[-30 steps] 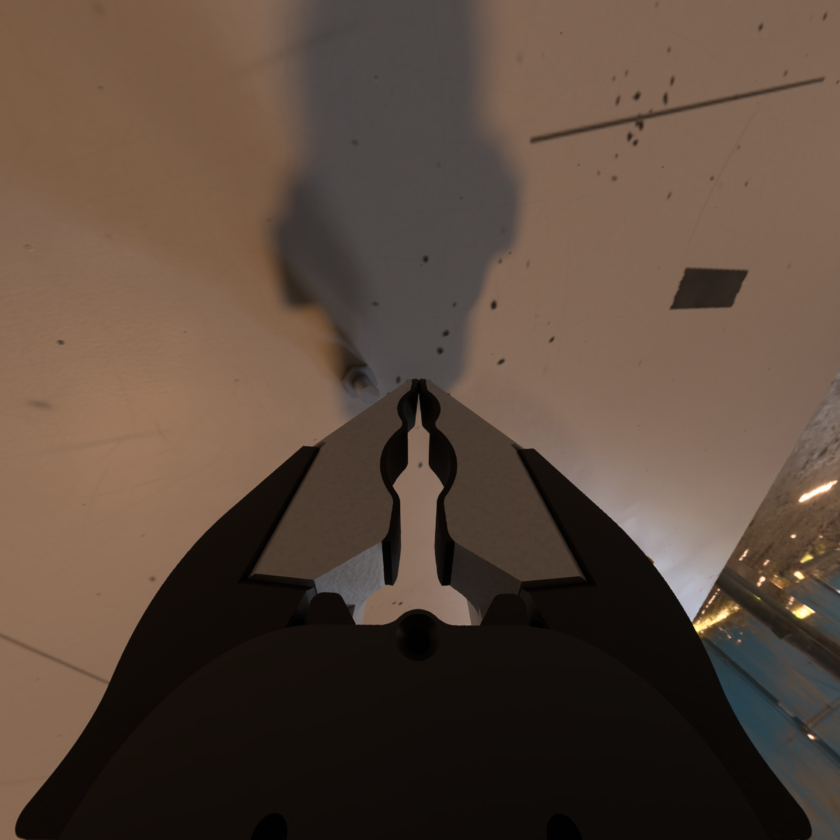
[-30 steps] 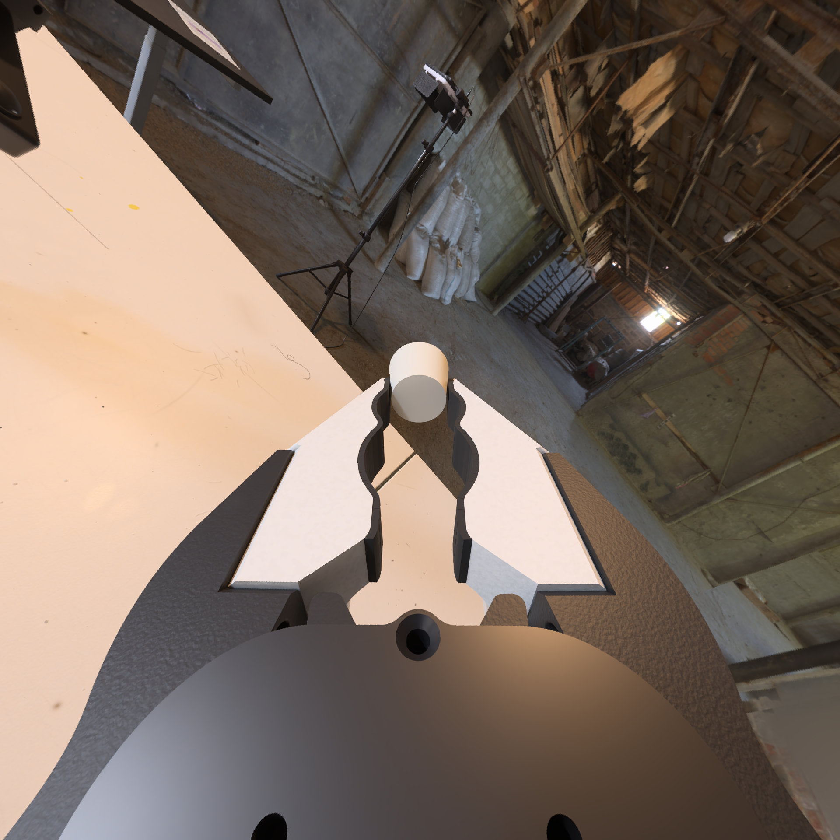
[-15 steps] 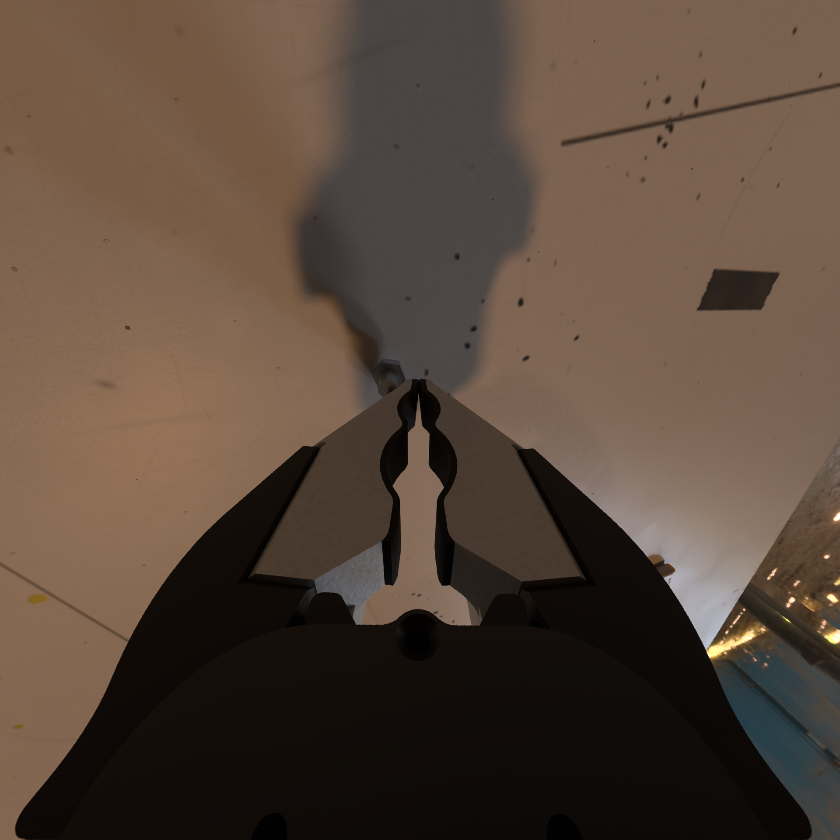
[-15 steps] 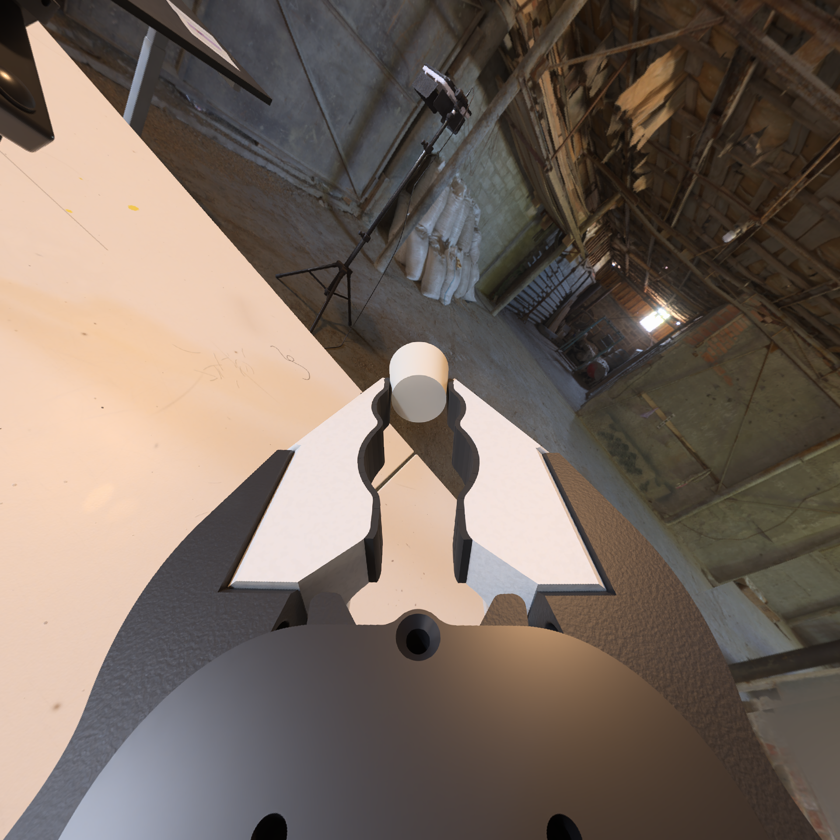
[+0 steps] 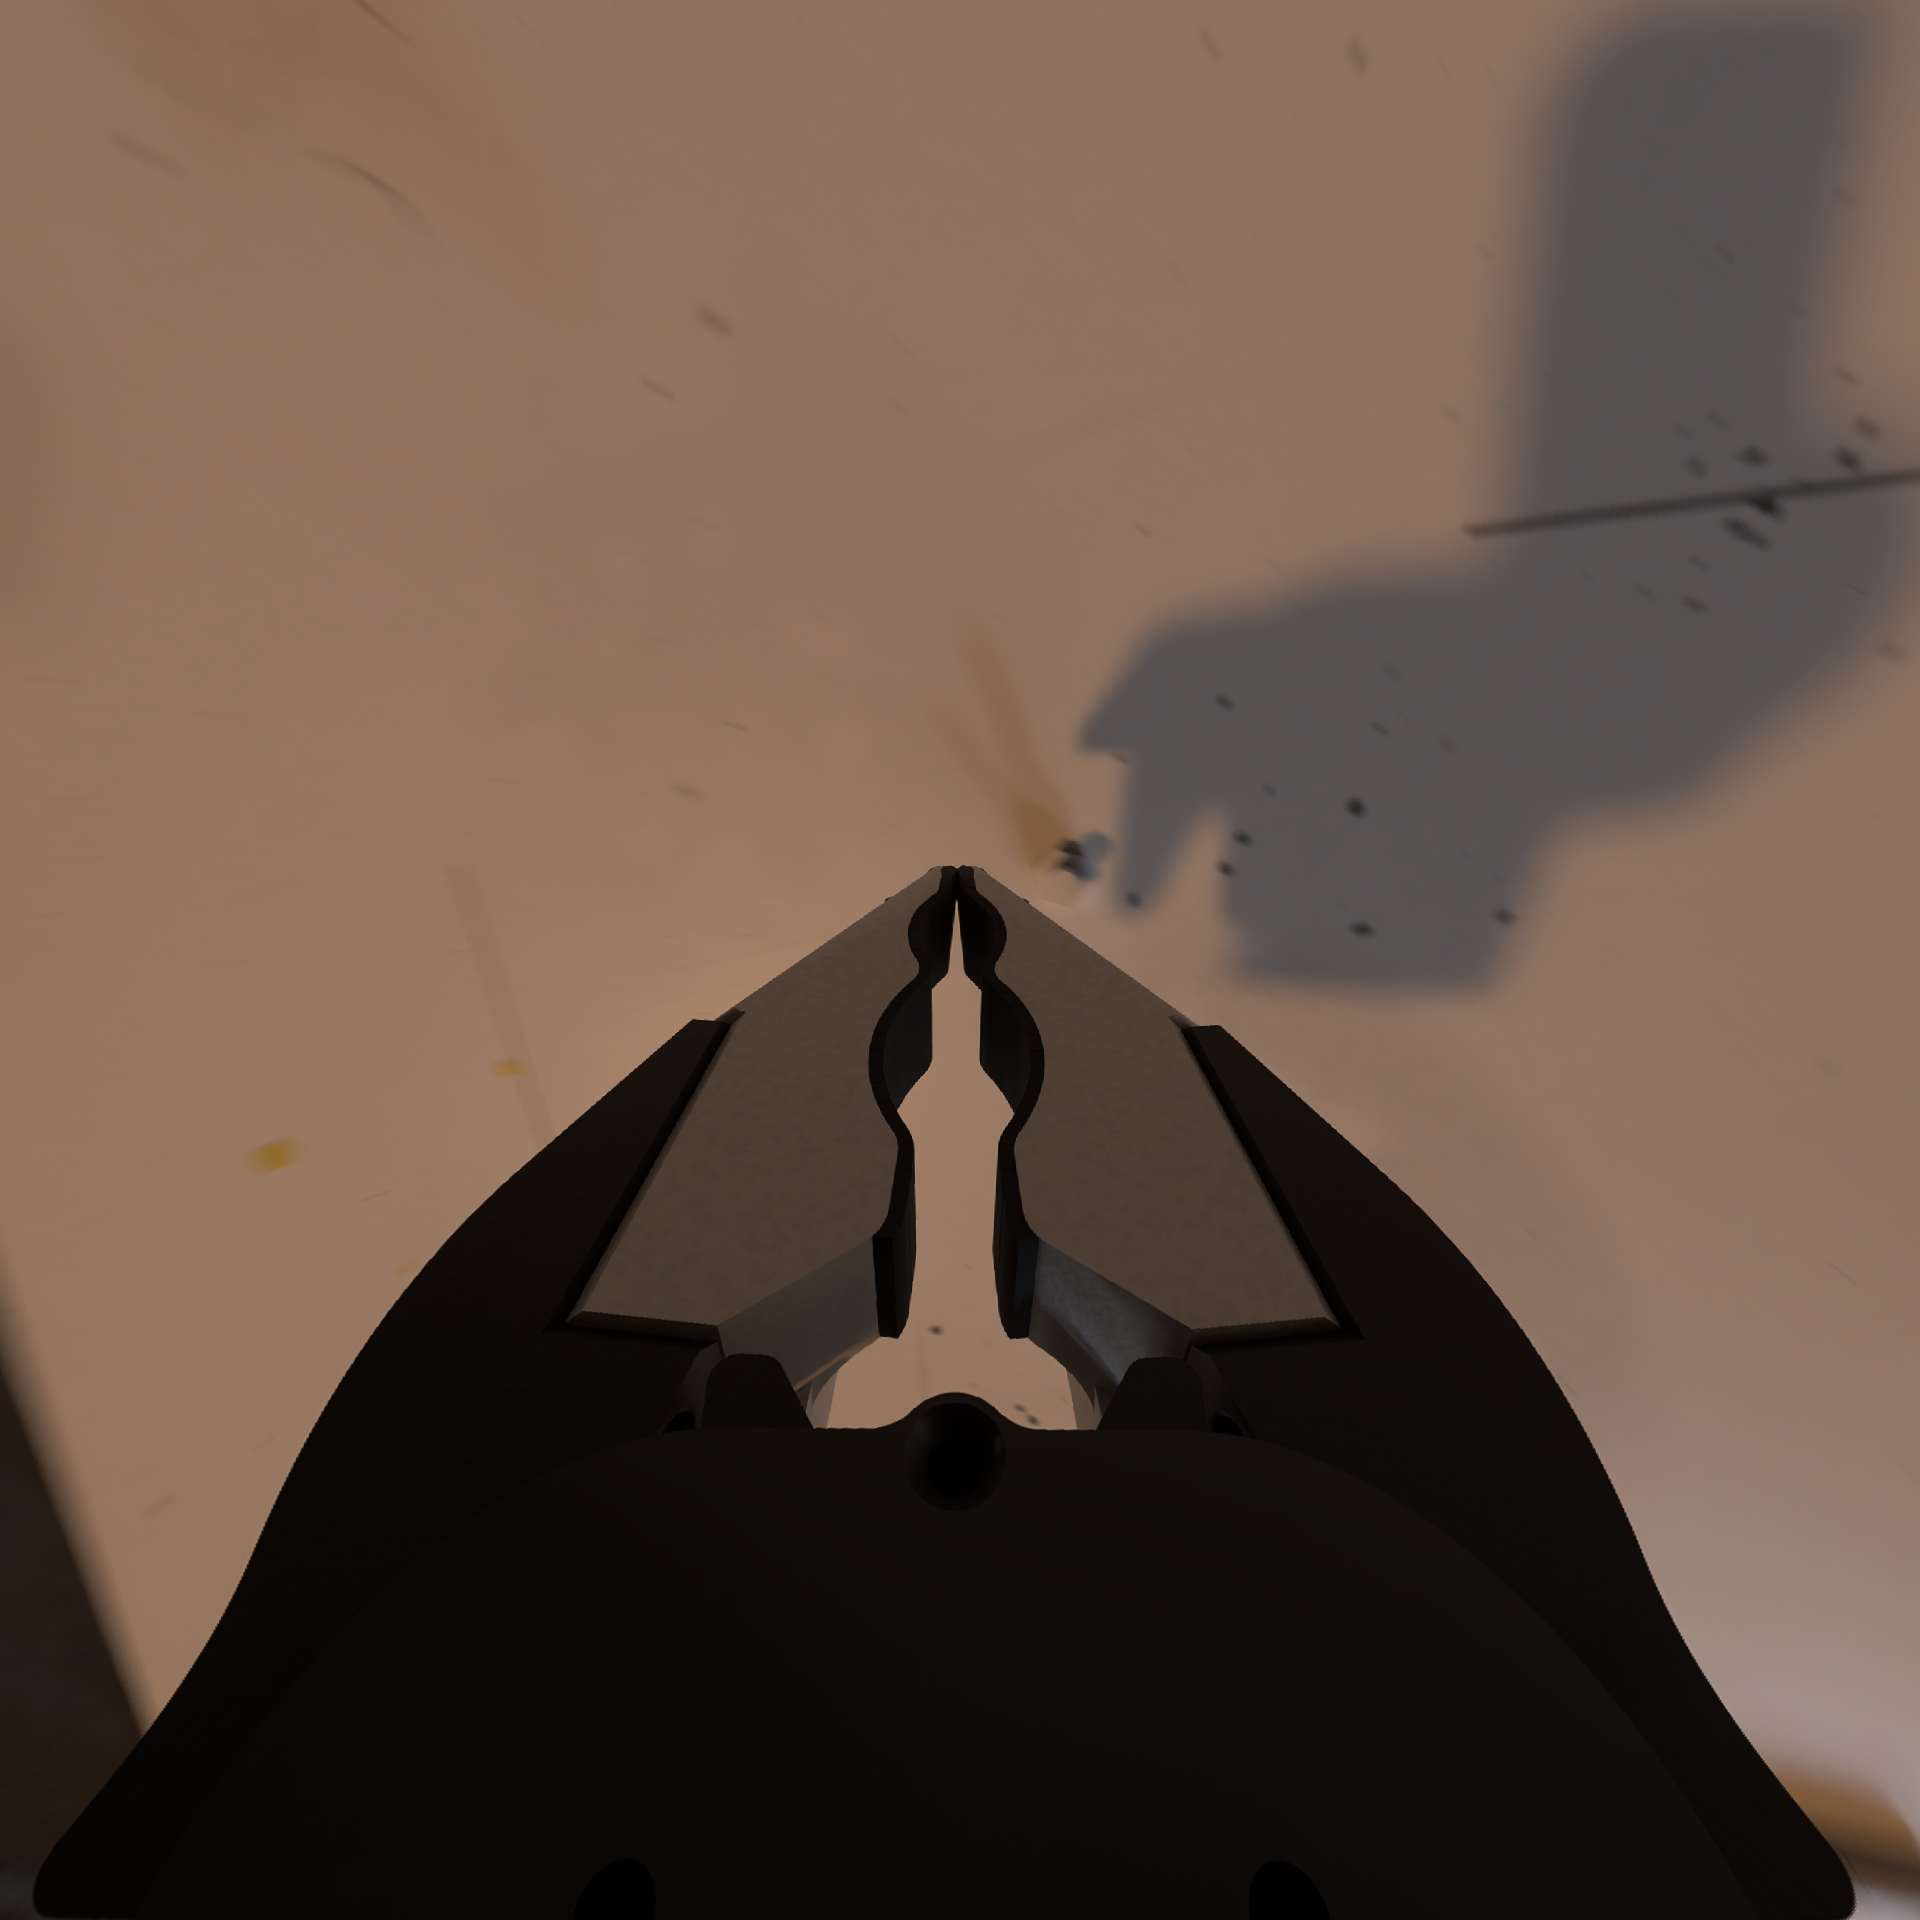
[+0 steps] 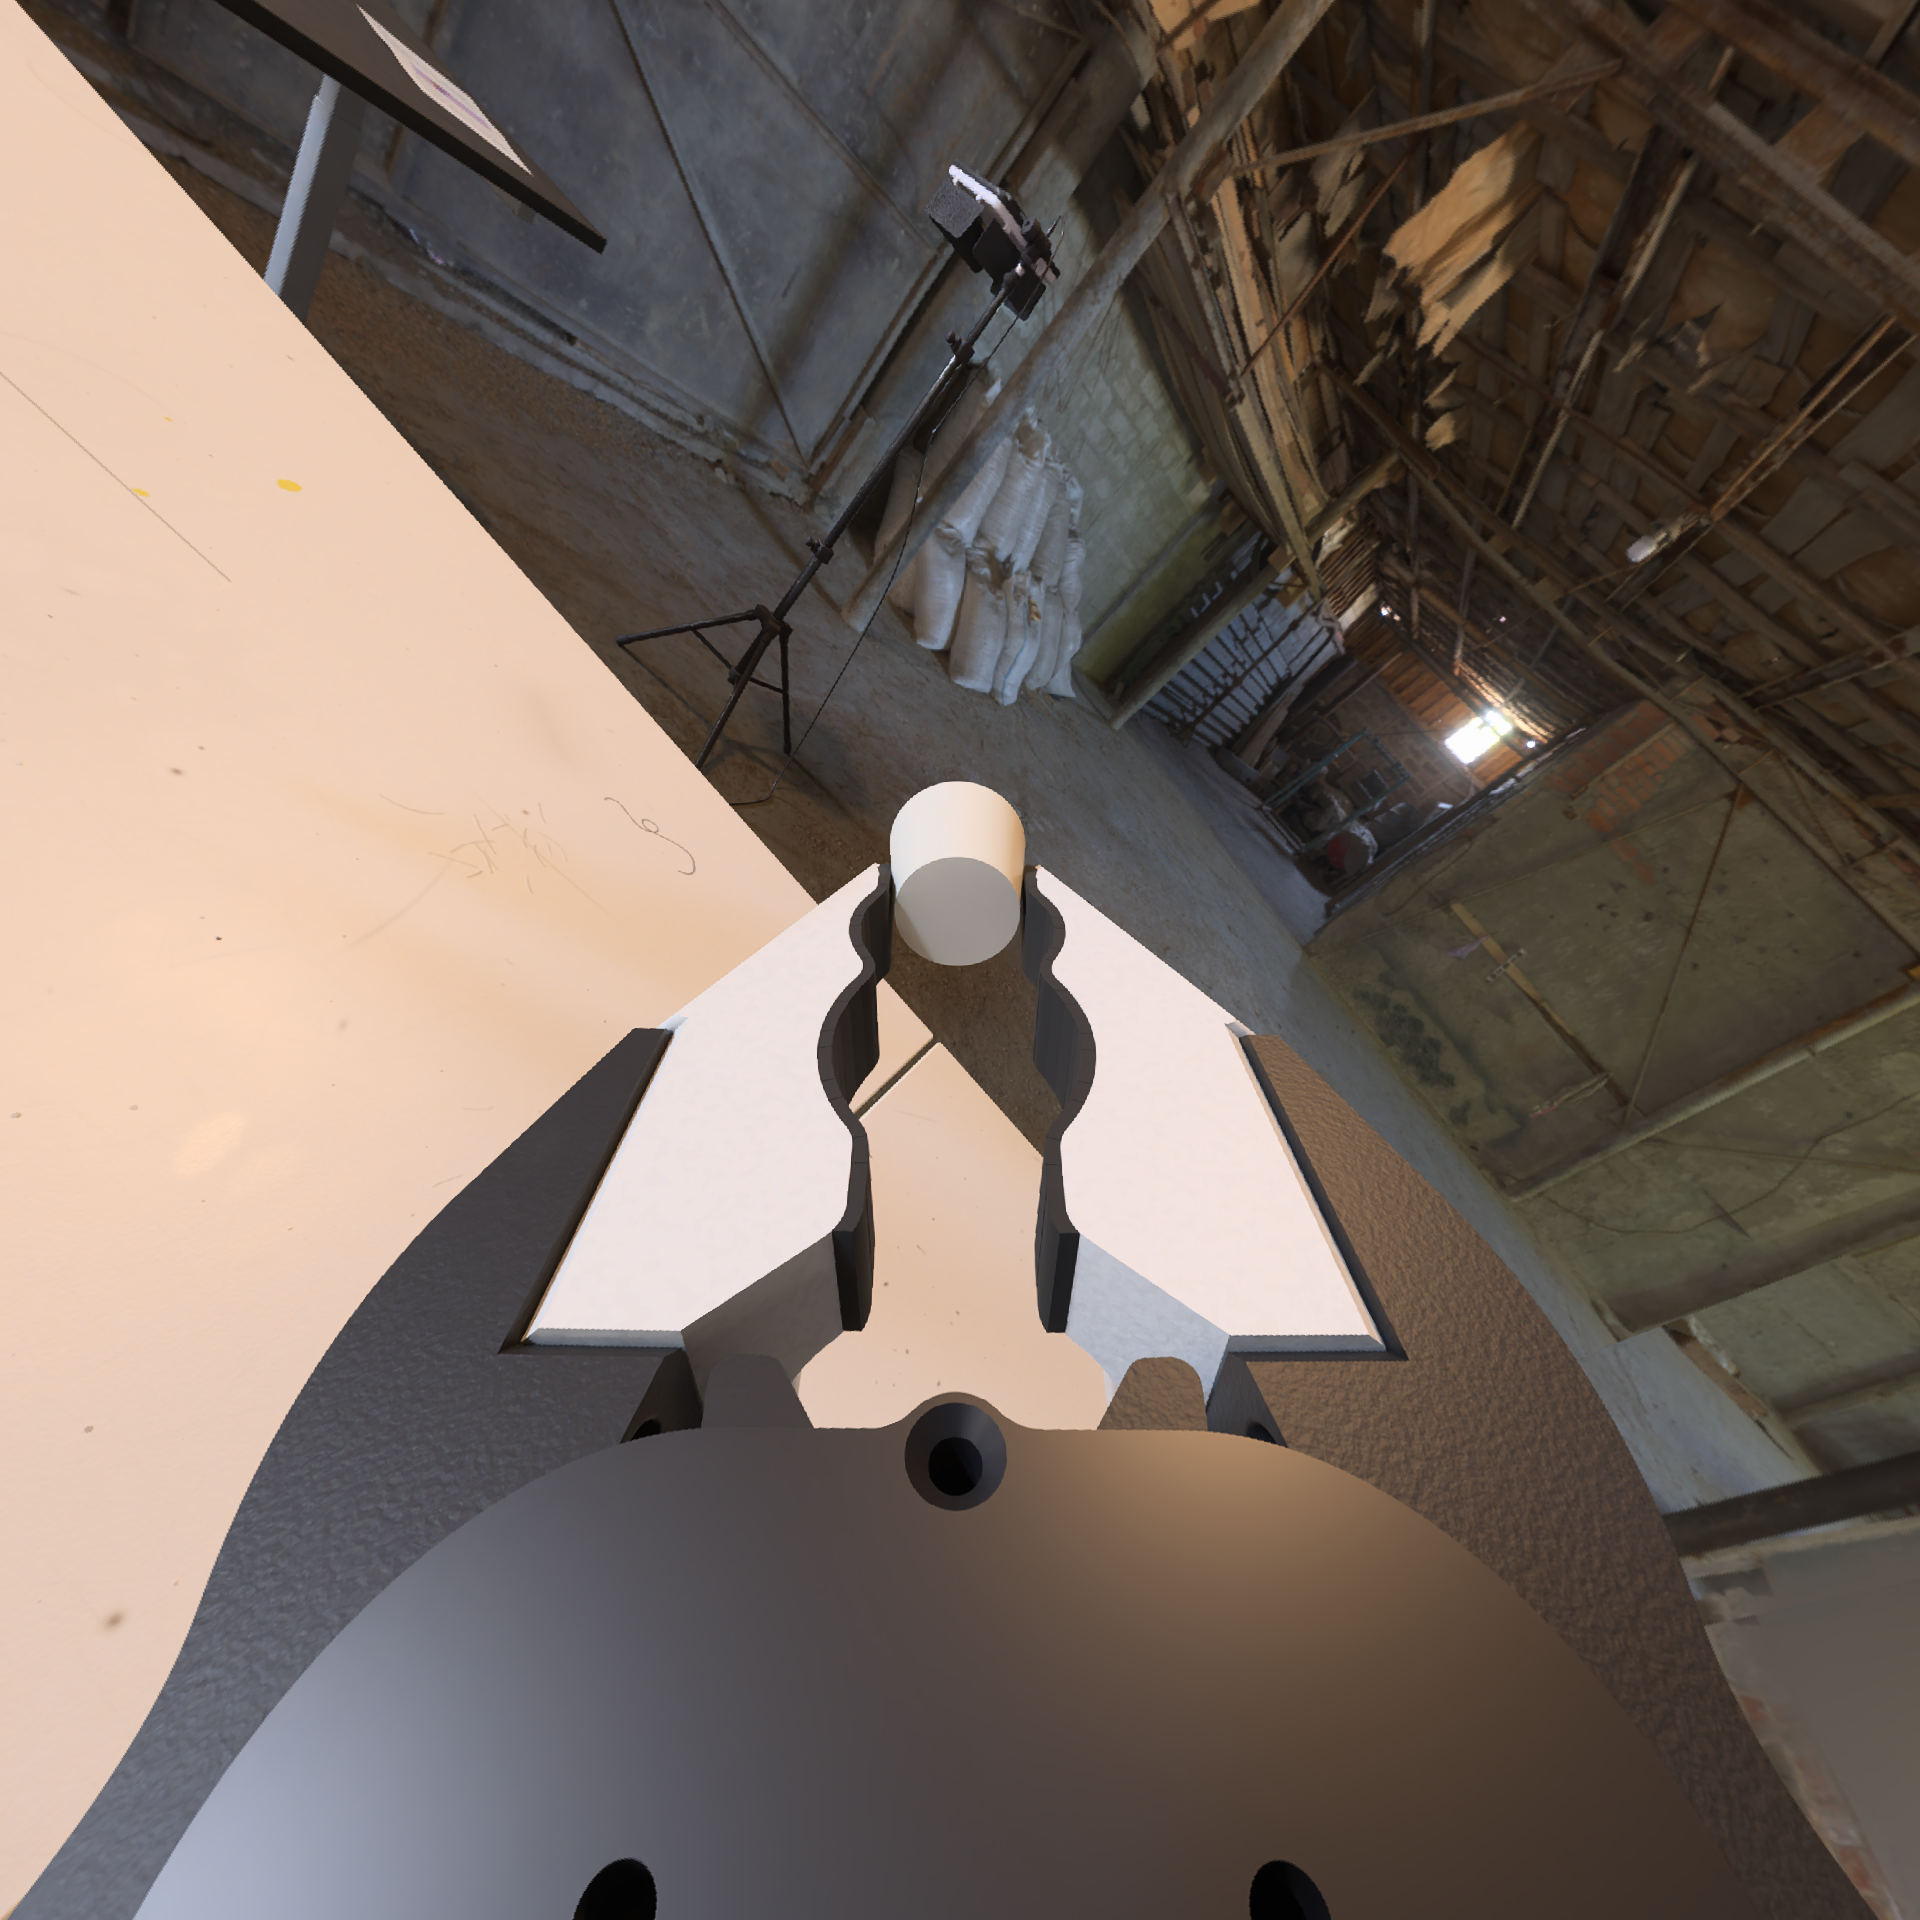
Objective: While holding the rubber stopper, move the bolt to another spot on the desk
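left gripper (image 5: 956, 871) fingers closed, empty | bolt (image 5: 1083, 854) just right | right gripper (image 6: 956, 883) fingers clamp rubber stopper (image 6: 956, 875)

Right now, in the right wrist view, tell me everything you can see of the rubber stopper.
The rubber stopper is a short, off-white, matte plug, seemingly slightly tapered, with a flat round end facing the camera. It lies lengthwise along the view, clamped at the very tip of the right tool, one fingertip pressing each side. It is held in the air past the desk edge, touching nothing else.

Blurred bolt (image 5: 1081, 854) beside tongs (image 5: 956, 873)
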Motion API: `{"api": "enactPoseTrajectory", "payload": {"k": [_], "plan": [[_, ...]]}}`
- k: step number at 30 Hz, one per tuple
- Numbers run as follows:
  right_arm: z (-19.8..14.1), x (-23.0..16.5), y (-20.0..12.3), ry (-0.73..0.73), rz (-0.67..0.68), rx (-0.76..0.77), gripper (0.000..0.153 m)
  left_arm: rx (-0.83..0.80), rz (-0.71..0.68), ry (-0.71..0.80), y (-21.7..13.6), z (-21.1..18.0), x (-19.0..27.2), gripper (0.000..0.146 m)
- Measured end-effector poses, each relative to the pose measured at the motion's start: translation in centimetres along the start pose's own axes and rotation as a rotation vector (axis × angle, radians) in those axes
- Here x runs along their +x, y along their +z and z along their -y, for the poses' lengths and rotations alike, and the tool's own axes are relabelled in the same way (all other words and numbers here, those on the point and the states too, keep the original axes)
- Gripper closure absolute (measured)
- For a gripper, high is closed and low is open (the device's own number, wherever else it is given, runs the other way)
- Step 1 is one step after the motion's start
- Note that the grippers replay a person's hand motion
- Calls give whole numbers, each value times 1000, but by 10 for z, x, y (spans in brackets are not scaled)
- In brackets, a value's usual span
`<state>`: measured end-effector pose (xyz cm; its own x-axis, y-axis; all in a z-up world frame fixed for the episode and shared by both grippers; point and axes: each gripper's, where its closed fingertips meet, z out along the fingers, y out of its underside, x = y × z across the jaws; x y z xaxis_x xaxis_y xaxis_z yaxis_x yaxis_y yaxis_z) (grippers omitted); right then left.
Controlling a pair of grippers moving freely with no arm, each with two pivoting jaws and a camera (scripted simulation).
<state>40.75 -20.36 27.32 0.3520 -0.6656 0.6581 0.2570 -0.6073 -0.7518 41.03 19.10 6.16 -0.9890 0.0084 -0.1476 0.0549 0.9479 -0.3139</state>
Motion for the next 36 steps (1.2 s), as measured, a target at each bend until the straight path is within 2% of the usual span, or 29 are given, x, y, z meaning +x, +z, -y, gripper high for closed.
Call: {"api": "enactPoseTrajectory", "payload": {"k": [4, 7, 11, 14, 17, 23, 28, 36], "plan": [[1, 1, 0, 2, -3, 2, 129, 241, 383, -11, -41, 21, -20, 145], [1, 0, 0, -1, -2, 1, 129, 306, 504, -114, -55, 15, -24, 139], [2, -1, -1, 0, 0, 4, 129, 347, 404, -353, -52, 5, -16, 134], [2, 0, -2, 2, -2, 5, 129, 313, 326, -438, -45, -4, -10, 125], [2, 1, -3, 10, -3, 11, 129, 242, 256, -445, -33, -12, -1, 116], [0, 1, -2, 14, 3, 7, 129, 107, 138, -420, -9, -17, 12, 112], [-1, 1, -1, 14, 2, 3, 129, 26, 92, -382, 7, -23, 17, 115], [-4, 1, 1, 14, 6, -5, 129, -60, 45, -331, 26, -26, 19, 108]]}}
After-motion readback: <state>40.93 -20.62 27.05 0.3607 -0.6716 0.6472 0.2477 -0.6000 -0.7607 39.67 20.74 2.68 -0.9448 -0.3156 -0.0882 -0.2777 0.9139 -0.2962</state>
